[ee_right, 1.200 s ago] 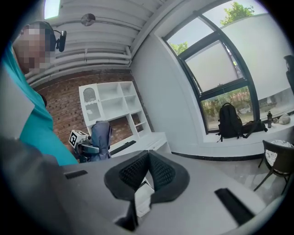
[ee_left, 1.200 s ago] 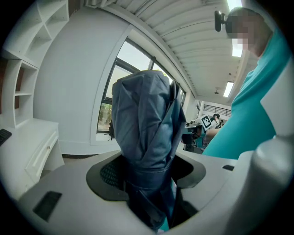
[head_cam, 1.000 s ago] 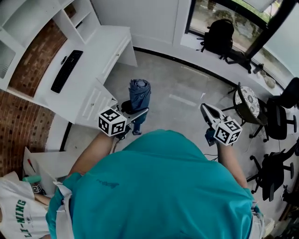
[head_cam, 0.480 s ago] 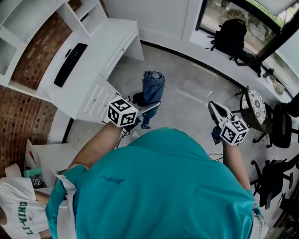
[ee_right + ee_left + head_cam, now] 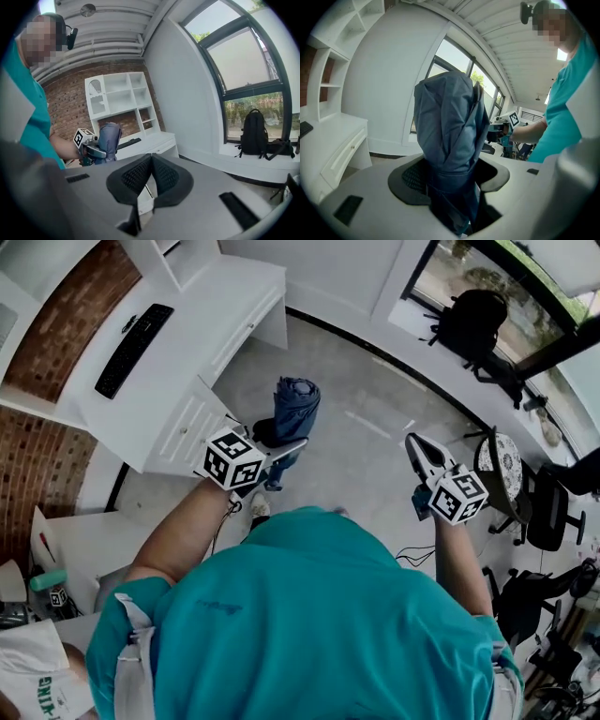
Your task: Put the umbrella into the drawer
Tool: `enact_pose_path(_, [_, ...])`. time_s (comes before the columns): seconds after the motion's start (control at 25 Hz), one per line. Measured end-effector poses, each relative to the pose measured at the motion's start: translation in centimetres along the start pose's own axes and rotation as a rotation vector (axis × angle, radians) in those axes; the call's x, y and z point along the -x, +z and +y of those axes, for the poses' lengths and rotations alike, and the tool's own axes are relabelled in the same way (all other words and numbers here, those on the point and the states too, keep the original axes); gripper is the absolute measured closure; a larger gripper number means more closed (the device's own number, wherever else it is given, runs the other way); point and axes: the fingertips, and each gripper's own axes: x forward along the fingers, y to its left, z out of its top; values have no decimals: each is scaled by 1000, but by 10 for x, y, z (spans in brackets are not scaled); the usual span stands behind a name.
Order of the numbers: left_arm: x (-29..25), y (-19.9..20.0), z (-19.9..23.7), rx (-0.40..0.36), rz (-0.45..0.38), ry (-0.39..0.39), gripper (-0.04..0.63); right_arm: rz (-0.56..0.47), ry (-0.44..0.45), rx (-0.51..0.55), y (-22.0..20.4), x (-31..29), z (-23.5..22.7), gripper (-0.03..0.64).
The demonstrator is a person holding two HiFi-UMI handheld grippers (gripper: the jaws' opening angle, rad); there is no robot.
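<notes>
Umbrella (image 5: 292, 407), folded and blue, is standing upright in the left gripper (image 5: 279, 450), whose jaws are clamping around its lower part. The bundled fabric is rising well above them and the handle end is poking out below. The person is carrying it in the air over the floor, at about eleven o'clock from their body. The right gripper (image 5: 419, 454), out at about two o'clock, is holding nothing, its pads pressing together. The white desk (image 5: 202, 324) with the keyboard (image 5: 131, 348) is lying at ten o'clock. The drawer fronts (image 5: 185, 432) under its near corner are sitting just beside the left gripper; whether any is pulled out I cannot tell.

What is worrying me: the grip is sitting low on soft fabric, so the top-heavy bundle could be tilting or sliding through the jaws while swinging toward the desk. If the drawer is shut, the free gripper will be needing to pull it first. A long umbrella going in crooked could be jamming against the drawer's edge.
</notes>
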Motion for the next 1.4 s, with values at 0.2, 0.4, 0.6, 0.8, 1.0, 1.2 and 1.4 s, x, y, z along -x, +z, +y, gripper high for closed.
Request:
enact_pose_path(0.2, [20,-30,57,62,15,103,322,39,86,48,2,-72,7,594])
enact_pose_path(0.4, [55,-79,111,121,56,210,322,106,212,113,-14,-160,42,594])
enact_pose_path(0.6, [80,-135,165,185,91,282,322,162,318,166,-43,-244,81,594])
enact_pose_path(0.8, [91,-204,216,225,167,313,322,237,390,179,-95,-319,113,594])
enact_pose_path(1.0, [82,-280,273,308,215,339,322,310,451,192,-158,-382,131,594])
enact_pose_path(1.2, [62,-368,325,373,296,357,322,337,476,199,-206,-431,136,594])
enact_pose_path(1.4, [37,-457,367,476,366,376,322,364,512,191,-259,-458,130,594])
